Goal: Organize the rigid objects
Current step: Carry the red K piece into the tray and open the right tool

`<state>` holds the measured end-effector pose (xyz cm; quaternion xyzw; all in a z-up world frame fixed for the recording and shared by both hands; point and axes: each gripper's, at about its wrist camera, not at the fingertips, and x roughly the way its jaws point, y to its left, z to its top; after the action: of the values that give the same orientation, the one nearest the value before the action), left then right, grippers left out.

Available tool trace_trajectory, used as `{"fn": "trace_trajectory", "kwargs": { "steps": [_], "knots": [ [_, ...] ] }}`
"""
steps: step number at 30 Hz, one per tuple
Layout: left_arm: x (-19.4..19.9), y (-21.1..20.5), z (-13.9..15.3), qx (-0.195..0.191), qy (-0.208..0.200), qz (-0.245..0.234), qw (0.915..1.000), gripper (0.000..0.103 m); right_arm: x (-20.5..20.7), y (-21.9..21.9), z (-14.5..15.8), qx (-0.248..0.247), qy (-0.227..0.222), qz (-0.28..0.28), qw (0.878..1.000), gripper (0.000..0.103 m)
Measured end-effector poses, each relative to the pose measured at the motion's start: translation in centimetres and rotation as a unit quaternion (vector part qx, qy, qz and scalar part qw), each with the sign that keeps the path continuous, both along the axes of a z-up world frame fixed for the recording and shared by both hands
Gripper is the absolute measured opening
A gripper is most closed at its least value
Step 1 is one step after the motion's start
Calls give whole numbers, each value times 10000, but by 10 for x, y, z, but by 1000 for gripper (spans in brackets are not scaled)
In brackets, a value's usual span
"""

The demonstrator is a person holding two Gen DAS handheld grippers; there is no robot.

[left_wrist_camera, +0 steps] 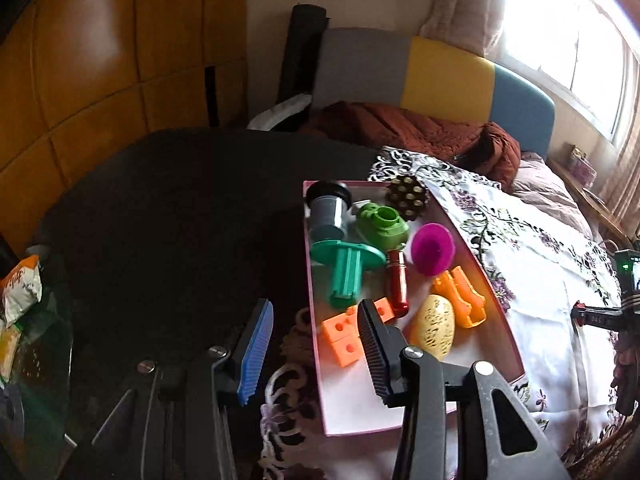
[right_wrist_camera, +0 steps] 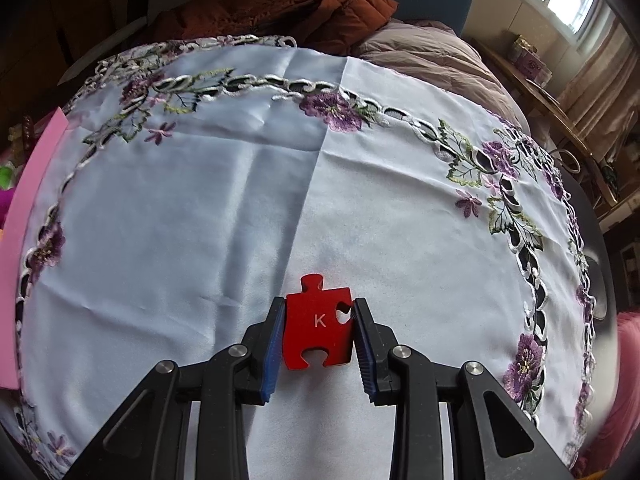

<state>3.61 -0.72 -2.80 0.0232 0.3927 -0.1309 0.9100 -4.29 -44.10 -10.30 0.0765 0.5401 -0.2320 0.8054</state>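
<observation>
My right gripper [right_wrist_camera: 319, 334] is shut on a red puzzle piece [right_wrist_camera: 318, 330] marked K, held just above the white embroidered cloth [right_wrist_camera: 200, 220]. My left gripper [left_wrist_camera: 316, 344] is open and empty, over the near left edge of a pink-rimmed tray [left_wrist_camera: 500, 304]. The tray holds an orange block [left_wrist_camera: 340, 336], a yellow egg [left_wrist_camera: 434, 326], a teal spool [left_wrist_camera: 346, 272], a red tube [left_wrist_camera: 396, 284], an orange clip [left_wrist_camera: 464, 298], a magenta cup [left_wrist_camera: 432, 250], a green part [left_wrist_camera: 382, 222], a grey spool [left_wrist_camera: 328, 212] and a studded brown ball [left_wrist_camera: 408, 194]. The tray's pink edge [right_wrist_camera: 24, 224] shows at the left of the right wrist view.
A dark table surface [left_wrist_camera: 180, 220] lies left of the tray. Snack packets [left_wrist_camera: 20, 292] sit at the far left. A rust-brown blanket [left_wrist_camera: 420, 128] and a colour-block headboard [left_wrist_camera: 440, 72] are behind. The other gripper's camera [left_wrist_camera: 628, 276] shows at the right edge.
</observation>
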Motion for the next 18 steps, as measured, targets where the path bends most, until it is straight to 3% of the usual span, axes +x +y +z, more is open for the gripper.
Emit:
{"fn": "trace_trajectory", "kwargs": {
  "steps": [12,18],
  "knots": [
    [3,11,-6,-47,82,149,9998,44,8,59,33,261,-689,531,9959,33],
    [4,13,-10,-43,143,192,9997,44,21,121,61,865,-1226,1366,9792,33]
  ]
}}
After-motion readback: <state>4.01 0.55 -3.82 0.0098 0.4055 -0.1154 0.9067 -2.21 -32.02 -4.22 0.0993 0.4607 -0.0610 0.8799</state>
